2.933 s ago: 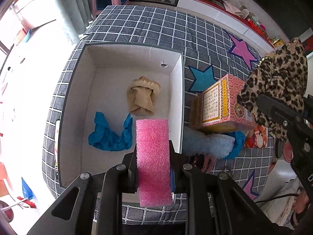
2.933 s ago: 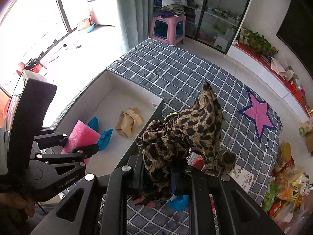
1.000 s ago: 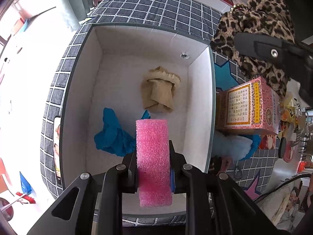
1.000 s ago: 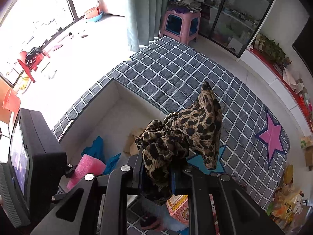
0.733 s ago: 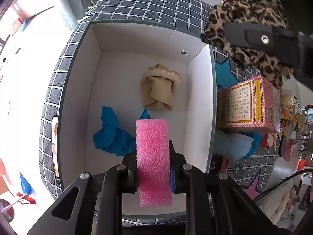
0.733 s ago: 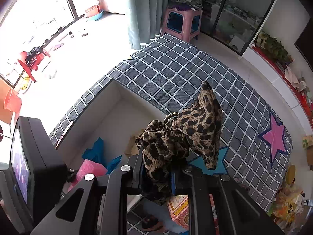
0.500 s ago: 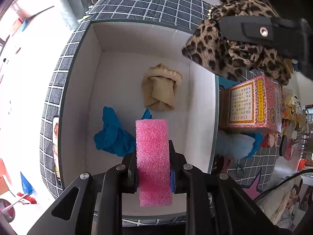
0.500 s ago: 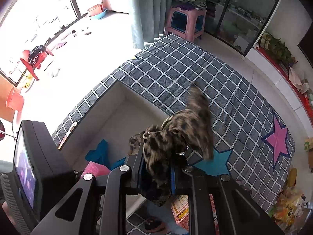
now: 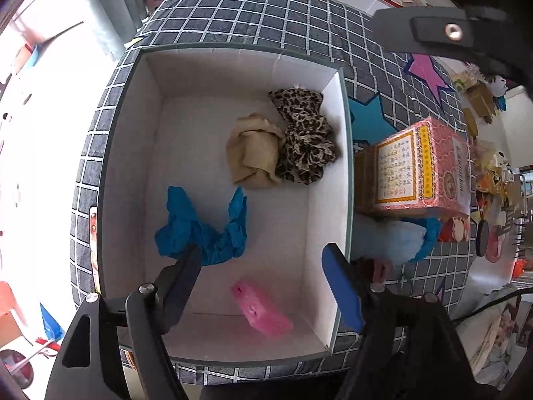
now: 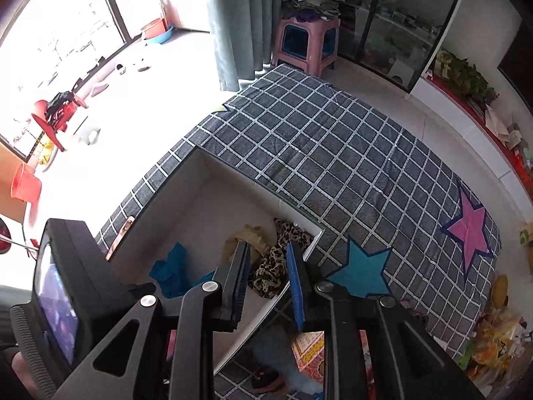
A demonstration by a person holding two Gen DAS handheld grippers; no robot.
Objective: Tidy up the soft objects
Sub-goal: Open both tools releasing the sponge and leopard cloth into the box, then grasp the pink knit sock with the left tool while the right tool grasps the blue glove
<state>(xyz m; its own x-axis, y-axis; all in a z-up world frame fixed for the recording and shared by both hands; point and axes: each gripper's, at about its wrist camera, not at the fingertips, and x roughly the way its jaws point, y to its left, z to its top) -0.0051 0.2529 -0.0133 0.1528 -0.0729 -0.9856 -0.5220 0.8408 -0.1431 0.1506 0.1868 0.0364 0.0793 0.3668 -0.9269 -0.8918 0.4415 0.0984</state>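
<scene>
A white box (image 9: pixel 133 166) holds several soft things. A leopard-print cloth (image 9: pixel 306 140) lies in its far right corner against a beige cloth (image 9: pixel 255 153). A blue cloth (image 9: pixel 203 230) is at the left, and a pink sponge (image 9: pixel 263 311) rests on the floor near the front wall. My left gripper (image 9: pixel 261 256) points straight down over the box, its jaws opening wide with nothing between them. My right gripper (image 10: pixel 269 250) hovers above the leopard-print cloth (image 10: pixel 273 263); its jaws are opening, a narrow gap between the pads, nothing held.
A pink printed carton (image 9: pixel 416 166) and a pale blue fluffy item (image 9: pixel 389 236) sit just right of the box on the checked blanket (image 10: pixel 333 153). Snack packets (image 10: pixel 493 350) crowd the right edge. A pink stool (image 10: pixel 306 43) stands beyond the blanket.
The left jaws have spread and the pink sponge has dropped to the box floor. The leopard-print cloth has left the right gripper and now lies in the box's far right corner.
</scene>
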